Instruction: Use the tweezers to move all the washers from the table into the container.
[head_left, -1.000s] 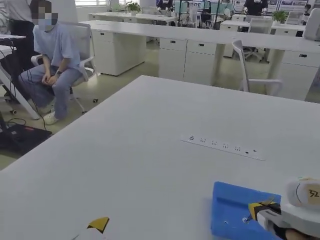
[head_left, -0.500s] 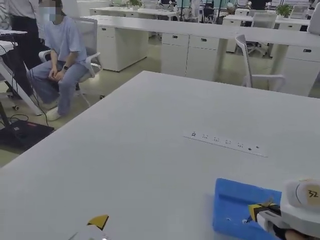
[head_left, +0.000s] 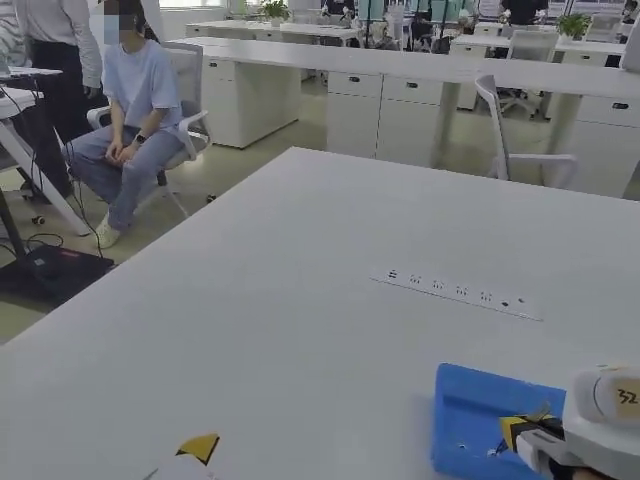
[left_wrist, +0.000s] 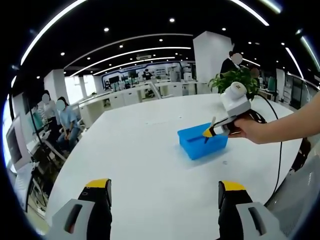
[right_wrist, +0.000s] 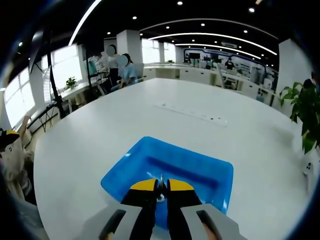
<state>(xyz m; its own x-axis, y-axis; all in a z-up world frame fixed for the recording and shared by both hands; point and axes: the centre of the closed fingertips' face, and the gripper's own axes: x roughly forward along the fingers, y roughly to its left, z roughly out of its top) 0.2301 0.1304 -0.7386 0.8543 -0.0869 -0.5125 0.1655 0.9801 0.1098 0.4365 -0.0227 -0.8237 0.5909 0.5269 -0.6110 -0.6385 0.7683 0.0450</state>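
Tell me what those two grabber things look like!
Both have grey bodies and two chunky fingers, black with yellow tips. The left gripper has slots in its grey parts. The right gripper carries a rounded white top marked 32, and a black cable hangs from it.
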